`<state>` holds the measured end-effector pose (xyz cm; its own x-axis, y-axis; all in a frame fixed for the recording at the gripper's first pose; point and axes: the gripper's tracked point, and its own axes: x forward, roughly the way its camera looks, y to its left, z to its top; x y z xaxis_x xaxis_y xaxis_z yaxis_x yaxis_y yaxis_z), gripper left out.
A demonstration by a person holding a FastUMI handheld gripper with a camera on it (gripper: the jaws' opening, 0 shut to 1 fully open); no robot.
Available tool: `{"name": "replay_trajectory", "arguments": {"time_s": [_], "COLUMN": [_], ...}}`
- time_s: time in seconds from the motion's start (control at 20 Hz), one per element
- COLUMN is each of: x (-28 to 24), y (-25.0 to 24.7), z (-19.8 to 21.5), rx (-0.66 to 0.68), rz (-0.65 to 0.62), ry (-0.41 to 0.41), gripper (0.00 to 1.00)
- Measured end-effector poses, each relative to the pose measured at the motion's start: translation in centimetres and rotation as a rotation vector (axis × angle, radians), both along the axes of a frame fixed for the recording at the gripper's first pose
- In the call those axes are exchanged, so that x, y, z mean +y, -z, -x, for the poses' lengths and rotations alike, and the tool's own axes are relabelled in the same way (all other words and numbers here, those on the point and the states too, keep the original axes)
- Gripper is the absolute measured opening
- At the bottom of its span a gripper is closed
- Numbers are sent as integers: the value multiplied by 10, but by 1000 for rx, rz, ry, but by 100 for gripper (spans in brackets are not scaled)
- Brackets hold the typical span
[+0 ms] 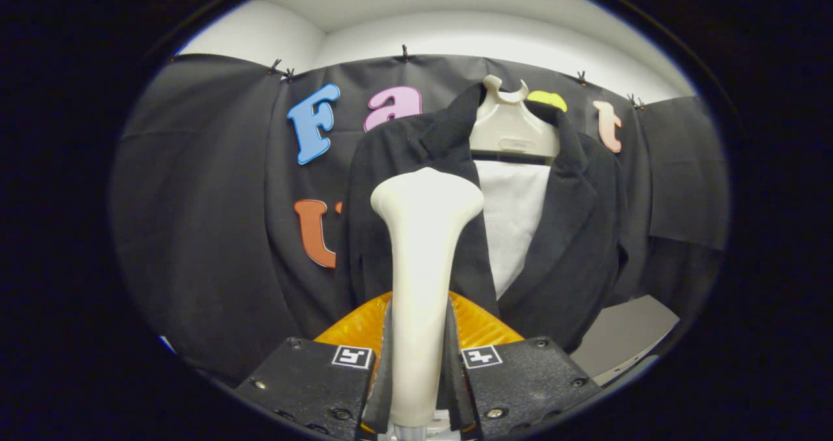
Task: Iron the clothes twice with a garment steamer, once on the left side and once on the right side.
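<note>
My gripper point(420, 389) has its two fingers pinched on the garment steamer point(423, 259), one finger pressing each side of the pale handle low down. The handle stands upright between them and widens toward 12 o'clock into a broad, flared head.

Just ahead of the fingers, behind the handle's lower part, I see an orange ribbed piece point(478, 324) spreading to both sides. I cannot tell what it belongs to.

Beyond the steamer head hangs the black jacket point(573, 233), front facing me, lapels open over a white shirt panel point(517, 213) at about 1 o'clock from the head. The head overlaps the jacket's lapel and front panel on the 11 o'clock side; whether it touches the cloth I cannot tell.

The jacket sits on a pale hanger point(511, 125) at 12 o'clock, hook up. Behind it is the black cloth wall point(215, 233). At 4 o'clock, past the jacket's hem, a pale grey surface point(625, 337) shows.
</note>
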<state>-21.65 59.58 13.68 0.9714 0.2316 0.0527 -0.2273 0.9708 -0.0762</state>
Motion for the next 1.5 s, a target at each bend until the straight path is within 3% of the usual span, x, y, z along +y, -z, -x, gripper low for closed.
{"name": "replay_trajectory", "arguments": {"time_s": [1.5], "x": [-41], "y": [254], "z": [-13], "rx": [258], "rz": [56], "ry": [31], "gripper": [37]}}
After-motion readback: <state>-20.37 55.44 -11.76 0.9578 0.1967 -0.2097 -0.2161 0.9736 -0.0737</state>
